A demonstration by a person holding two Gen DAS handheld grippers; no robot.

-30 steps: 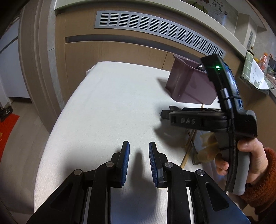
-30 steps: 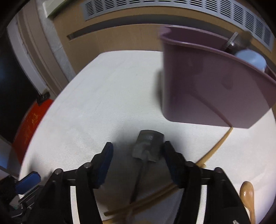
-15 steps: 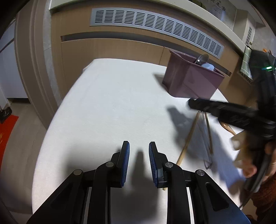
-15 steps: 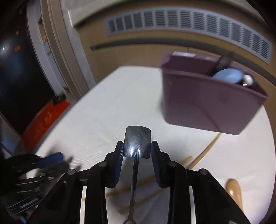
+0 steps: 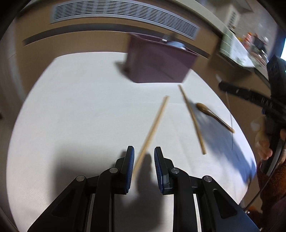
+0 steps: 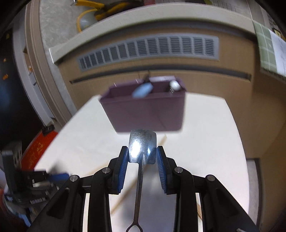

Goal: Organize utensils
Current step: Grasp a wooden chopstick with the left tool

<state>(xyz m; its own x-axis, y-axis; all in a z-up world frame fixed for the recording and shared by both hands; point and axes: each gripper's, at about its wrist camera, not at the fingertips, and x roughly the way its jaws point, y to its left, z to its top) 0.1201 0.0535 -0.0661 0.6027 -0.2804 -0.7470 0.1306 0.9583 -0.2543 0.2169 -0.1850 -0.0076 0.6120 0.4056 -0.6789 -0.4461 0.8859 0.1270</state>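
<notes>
My right gripper [image 6: 142, 155] is shut on the bowl of a metal spoon [image 6: 142, 148] and holds it in the air, handle hanging down, in front of the purple utensil bin [image 6: 148, 110]. The bin [image 5: 157, 64] stands at the table's far side with a blue utensil [image 6: 142, 90] and a white one [image 6: 175, 85] in it. My left gripper [image 5: 143, 158] is open low over the table, its fingers either side of the near end of a wooden chopstick [image 5: 153, 125]. A second chopstick [image 5: 192, 117] and a wooden spoon [image 5: 212, 115] lie to the right.
The white table [image 5: 80, 107] ends at a wooden cabinet wall with a grey vent [image 5: 125, 12]. The right hand-held gripper and hand [image 5: 268, 114] show at the right edge of the left wrist view. A red mat [image 6: 35, 149] lies on the floor left.
My right gripper has lifted the metal spoon off the table and turned toward the bin. My left gripper has moved right, so a chopstick now lies between its fingers.
</notes>
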